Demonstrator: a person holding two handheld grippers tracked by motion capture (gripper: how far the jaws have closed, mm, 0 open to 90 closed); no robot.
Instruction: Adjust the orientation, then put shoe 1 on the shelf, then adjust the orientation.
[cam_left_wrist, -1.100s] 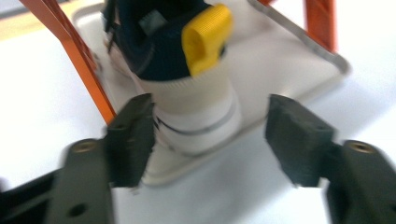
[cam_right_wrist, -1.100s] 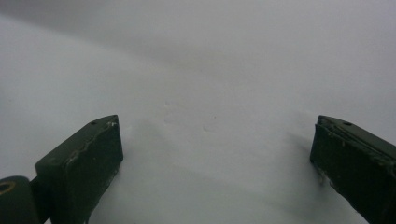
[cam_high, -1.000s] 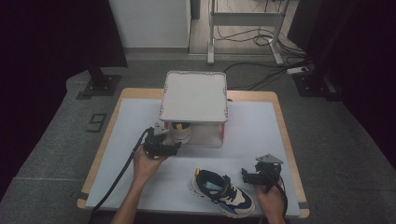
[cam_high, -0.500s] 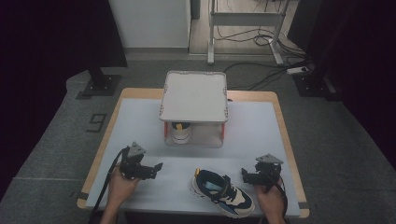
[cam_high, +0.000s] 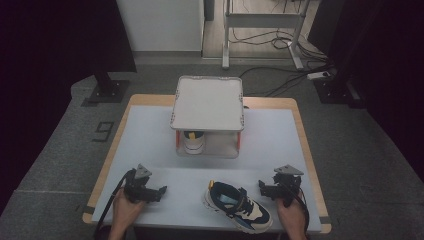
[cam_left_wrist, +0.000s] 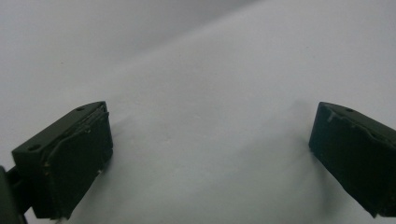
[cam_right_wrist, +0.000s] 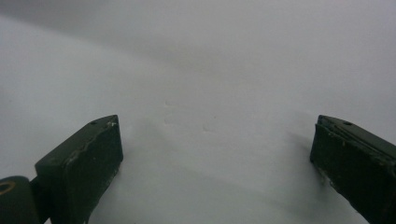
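Note:
A navy, white and cream sneaker lies on its sole near the table's front edge, toe pointing right. A second sneaker stands under the white two-level shelf at the table's middle. My left gripper rests on the table at the front left, open, well left of the front sneaker. My right gripper rests at the front right, open, just right of that sneaker. In the left gripper view the jaws stand wide apart over bare table. The right gripper view shows the same wide gap above bare table.
The white table top has a wooden border. Beyond it are a dark floor, a black stand base at the left, a metal frame and cables at the back.
My left gripper has pulled back from the shelf's front to the table's front left corner and settled there. The right gripper and front sneaker have stayed put.

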